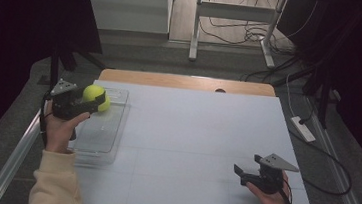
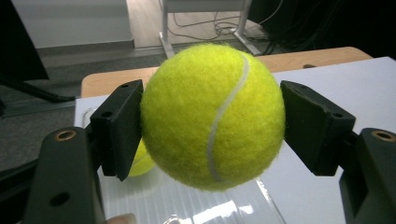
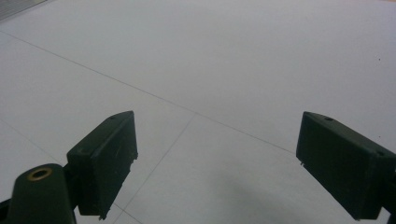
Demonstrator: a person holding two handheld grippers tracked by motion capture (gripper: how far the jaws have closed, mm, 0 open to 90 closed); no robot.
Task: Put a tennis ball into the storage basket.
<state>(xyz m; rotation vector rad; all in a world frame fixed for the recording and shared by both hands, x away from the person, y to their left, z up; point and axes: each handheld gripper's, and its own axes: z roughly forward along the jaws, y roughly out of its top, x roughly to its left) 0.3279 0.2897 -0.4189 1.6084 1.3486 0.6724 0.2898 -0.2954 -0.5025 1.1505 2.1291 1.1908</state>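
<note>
From the high view, the left tongs (image 1: 99, 103) held a tennis ball (image 1: 94, 95) above the clear tray (image 1: 116, 126) at the bench's (image 1: 191, 133) left edge, probably so it could drop inside. The right tongs (image 1: 240, 174) rested apart, low near the front right.

In the left gripper view, both pads pinched the ball's (image 2: 212, 116) sides at its widest, a secure hold; a second ball (image 2: 140, 161) lay beneath in the tray.

In the right gripper view, the jaws stood wide over bare bench (image 3: 233, 70), holding nothing.
</note>
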